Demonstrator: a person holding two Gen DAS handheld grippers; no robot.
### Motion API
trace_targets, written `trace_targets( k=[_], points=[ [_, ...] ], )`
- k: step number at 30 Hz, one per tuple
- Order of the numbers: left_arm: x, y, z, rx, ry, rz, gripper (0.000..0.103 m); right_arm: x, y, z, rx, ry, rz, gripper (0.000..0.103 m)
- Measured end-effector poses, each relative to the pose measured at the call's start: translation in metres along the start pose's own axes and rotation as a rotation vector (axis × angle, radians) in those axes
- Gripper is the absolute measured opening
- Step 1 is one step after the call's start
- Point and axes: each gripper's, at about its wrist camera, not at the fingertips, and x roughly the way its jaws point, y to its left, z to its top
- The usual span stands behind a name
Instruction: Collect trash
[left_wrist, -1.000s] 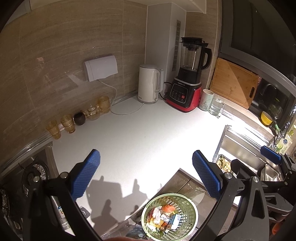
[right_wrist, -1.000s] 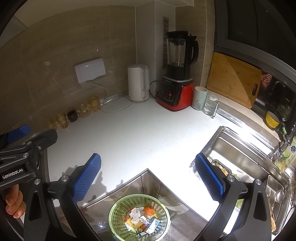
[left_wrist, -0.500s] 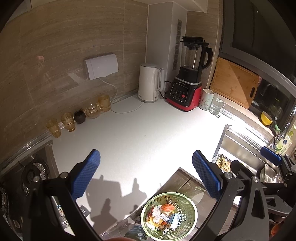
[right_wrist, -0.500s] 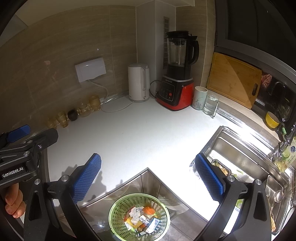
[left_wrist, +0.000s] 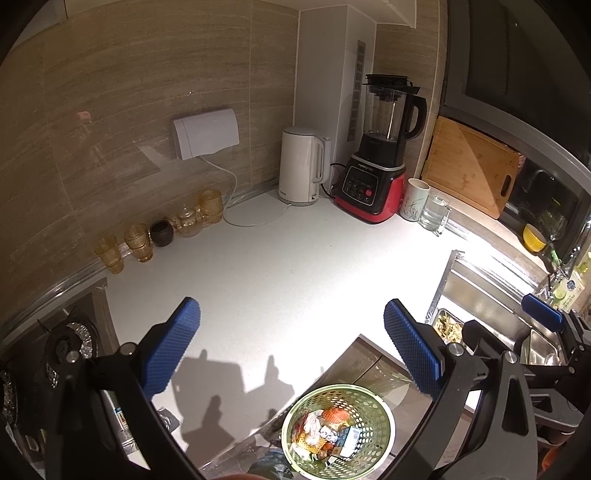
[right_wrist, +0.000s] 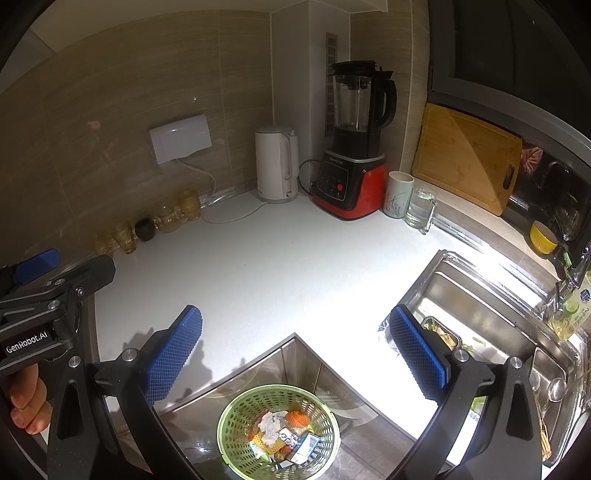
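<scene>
Left hand-held gripper (left_wrist: 291, 350): jaws wide, empty.
Right hand-held gripper (right_wrist: 295, 354): jaws wide, empty.
Basket (right_wrist: 236, 417): below bench (right_wrist: 277, 266) edge, holding trash (right_wrist: 284, 434).

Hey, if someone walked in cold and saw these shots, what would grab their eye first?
Probably the green basket full of trash on the floor below the counter corner, framed between the open right gripper. Next, the red-based blender beside the white kettle at the back wall.

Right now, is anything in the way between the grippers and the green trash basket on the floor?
Nothing visible blocks the round green plastic basket. It sits below the white counter's inner corner, under the open right gripper and left gripper.
</scene>
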Motion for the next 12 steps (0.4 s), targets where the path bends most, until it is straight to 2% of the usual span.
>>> trace_targets(
  k=[12],
  points=[
    [0.0008, 0.0024, 0.0019, -0.009, 0.009, -0.001, 0.095, 0.0002, -0.0001, -0.0001, -0.002, 0.002, -0.001, 0.101]
  ],
)
